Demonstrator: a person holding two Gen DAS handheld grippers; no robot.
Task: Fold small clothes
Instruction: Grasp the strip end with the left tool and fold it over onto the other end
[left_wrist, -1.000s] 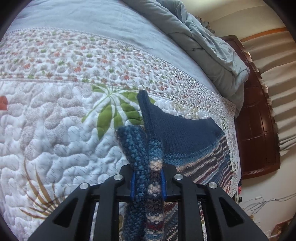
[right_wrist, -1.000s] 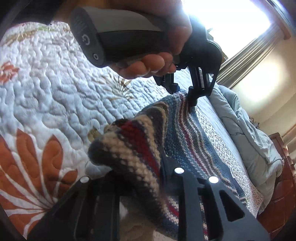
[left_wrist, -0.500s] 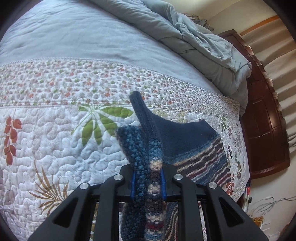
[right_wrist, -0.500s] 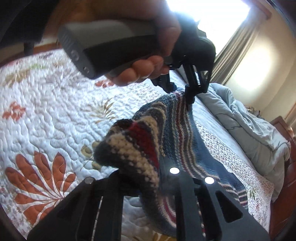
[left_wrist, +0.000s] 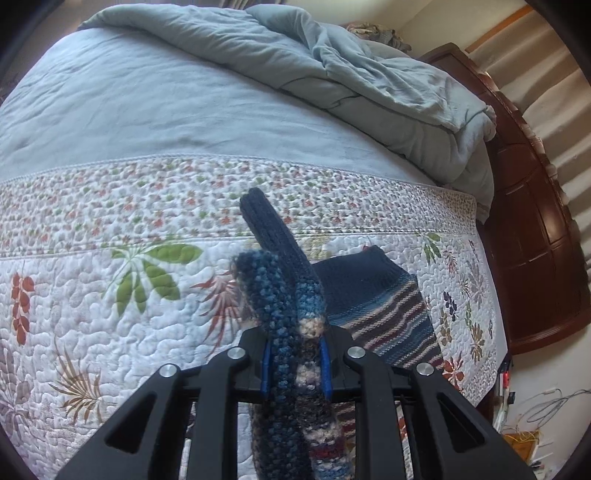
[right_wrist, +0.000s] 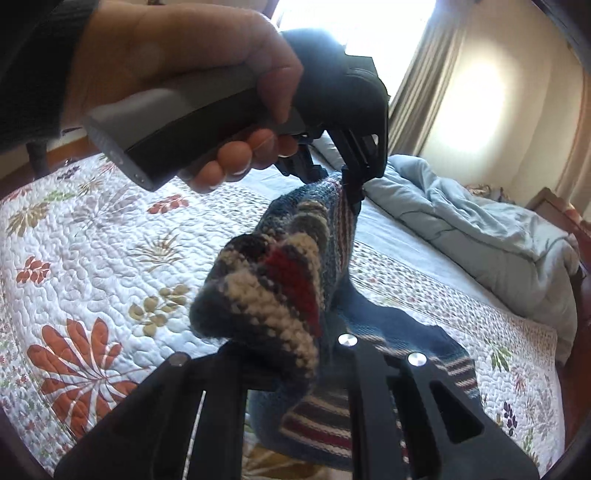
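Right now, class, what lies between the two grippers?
The striped knitted sweater spans the gap, held between the right gripper and the left gripper; the right wrist view shows it.

Left gripper: jaws clamped on a bunched edge of the knitted garment, pointing steeply downward.
Left hand: wrapped around the grey handle, fingertips curled beneath, dark sleeve at the wrist.
Right gripper: jaws pinched tight on a striped fold of the same garment, angled downward.
Right hand: out of view.
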